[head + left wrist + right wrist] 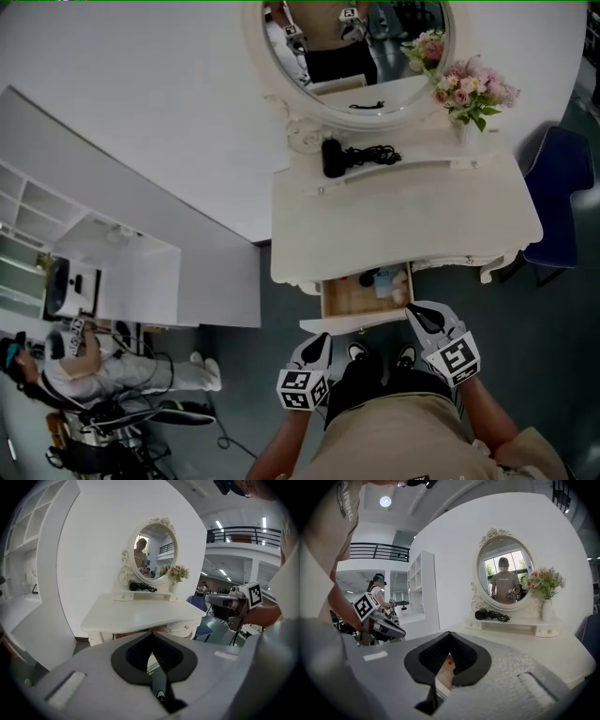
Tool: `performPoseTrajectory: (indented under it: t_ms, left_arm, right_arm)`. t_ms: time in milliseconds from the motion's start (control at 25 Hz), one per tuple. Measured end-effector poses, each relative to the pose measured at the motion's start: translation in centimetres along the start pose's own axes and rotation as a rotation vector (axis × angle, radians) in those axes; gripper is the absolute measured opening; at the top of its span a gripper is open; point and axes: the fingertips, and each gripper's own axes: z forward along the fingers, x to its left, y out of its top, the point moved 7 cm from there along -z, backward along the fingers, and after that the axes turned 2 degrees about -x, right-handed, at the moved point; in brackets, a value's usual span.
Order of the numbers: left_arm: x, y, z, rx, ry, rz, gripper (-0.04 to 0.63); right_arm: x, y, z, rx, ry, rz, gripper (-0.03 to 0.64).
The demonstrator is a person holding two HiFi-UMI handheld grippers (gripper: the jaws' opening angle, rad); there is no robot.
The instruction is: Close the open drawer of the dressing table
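Note:
The white dressing table stands in front of me under its oval mirror. Its drawer is pulled out toward me, showing a wooden bottom and a few small items inside. The white drawer front faces my legs. My left gripper is shut and empty, its tips just below the left end of the drawer front. My right gripper is shut and empty at the right end of that front; whether it touches is unclear. In the gripper views, the left gripper and right gripper point at the table.
A black hair dryer and a vase of pink flowers rest on the table's back shelf. A blue chair stands to the right. A white shelf unit is at left, with another person beside cabled equipment.

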Motion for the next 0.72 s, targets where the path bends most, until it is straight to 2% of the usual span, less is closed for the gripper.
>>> performPoseTrajectory:
  t_ms: [320,720]
  left_arm:
    - [0.6,-2.6,2.1,0.143,0.003,0.026,0.017]
    - [1.8,-10.0,6.3,0.355,-0.011,0.013,0.017]
  right_arm:
    - [-0.7,-0.7,0.0,-0.006,-0.004,0.027,0.003]
    - [-1.0,-2.8,-1.0,0.077,-0.004,0.076,0.003]
